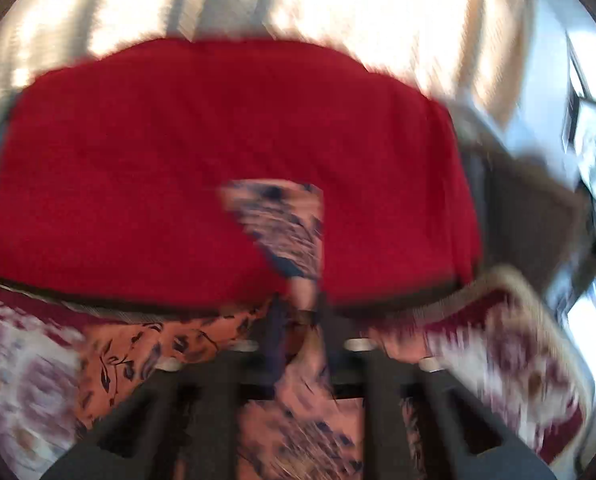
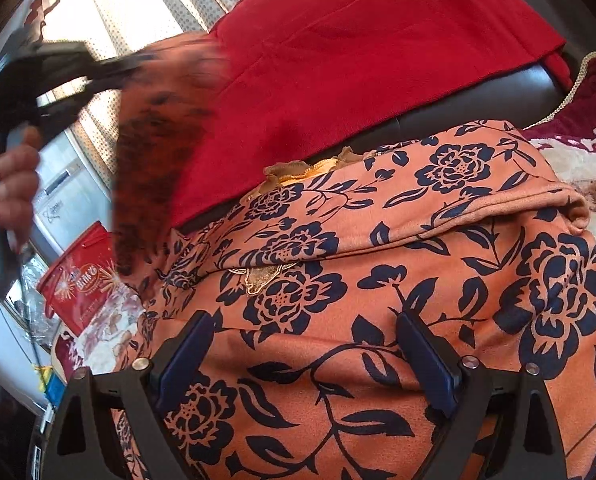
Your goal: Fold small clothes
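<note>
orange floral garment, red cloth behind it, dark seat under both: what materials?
Garment: looks like soft matte woven or knit fabric, printed navy flowers; it drapes and folds softly, with gold lace trim at the neck. Red cloth: fleece or brushed knit, probably; matte, fuzzy surface with soft creases. Seat: likely leather or faux leather; smooth, dark, slight sheen with a seam.

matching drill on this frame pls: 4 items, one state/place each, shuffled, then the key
1. left claw
2. right claw
3. red cloth
4. red packet

a. draped over the dark seat back
b. open, over the spread floral garment
c. lifted, gripping a part of the floral garment
d. low at the left edge of the right wrist view

Pairs: 1-c, 2-b, 3-a, 4-d
</note>
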`<act>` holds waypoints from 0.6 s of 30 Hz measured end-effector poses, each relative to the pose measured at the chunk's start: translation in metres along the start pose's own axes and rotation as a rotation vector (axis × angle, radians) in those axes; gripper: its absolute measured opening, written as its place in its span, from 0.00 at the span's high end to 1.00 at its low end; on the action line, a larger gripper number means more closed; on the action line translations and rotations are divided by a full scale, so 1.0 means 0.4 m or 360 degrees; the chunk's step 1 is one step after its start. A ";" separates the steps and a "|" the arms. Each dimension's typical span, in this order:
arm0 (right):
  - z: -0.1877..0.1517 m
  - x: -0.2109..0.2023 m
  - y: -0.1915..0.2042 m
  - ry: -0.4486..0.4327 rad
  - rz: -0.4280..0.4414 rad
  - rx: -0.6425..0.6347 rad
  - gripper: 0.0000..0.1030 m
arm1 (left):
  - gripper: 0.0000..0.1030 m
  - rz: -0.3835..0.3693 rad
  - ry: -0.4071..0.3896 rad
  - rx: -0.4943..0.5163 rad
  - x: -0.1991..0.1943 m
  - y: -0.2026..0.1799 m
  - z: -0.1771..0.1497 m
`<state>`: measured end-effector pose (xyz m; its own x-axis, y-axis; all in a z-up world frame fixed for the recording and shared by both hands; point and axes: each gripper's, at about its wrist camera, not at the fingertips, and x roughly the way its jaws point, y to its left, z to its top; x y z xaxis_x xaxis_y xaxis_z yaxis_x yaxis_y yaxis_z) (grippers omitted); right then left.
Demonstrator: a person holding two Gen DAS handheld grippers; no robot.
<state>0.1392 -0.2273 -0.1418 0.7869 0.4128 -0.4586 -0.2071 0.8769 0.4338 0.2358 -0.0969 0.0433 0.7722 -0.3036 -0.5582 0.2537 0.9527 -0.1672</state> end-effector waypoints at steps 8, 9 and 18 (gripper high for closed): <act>0.013 -0.027 -0.020 -0.0032 0.0061 0.0096 0.09 | 0.31 0.0200 0.0260 -0.0149 0.054 0.202 -0.169; 0.023 -0.038 -0.023 -0.0030 0.0068 0.0119 0.09 | 0.29 0.0237 0.0226 -0.0228 0.025 0.261 -0.181; 0.271 0.029 -0.148 0.0132 -0.0093 0.0492 0.09 | 0.25 0.0424 0.0114 -0.0742 -0.076 0.560 -0.366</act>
<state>0.2238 -0.3012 -0.0887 0.7395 0.3939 -0.5459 0.0334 0.7884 0.6142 0.1838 0.1275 -0.0963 0.7287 -0.0644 -0.6818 -0.2438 0.9059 -0.3462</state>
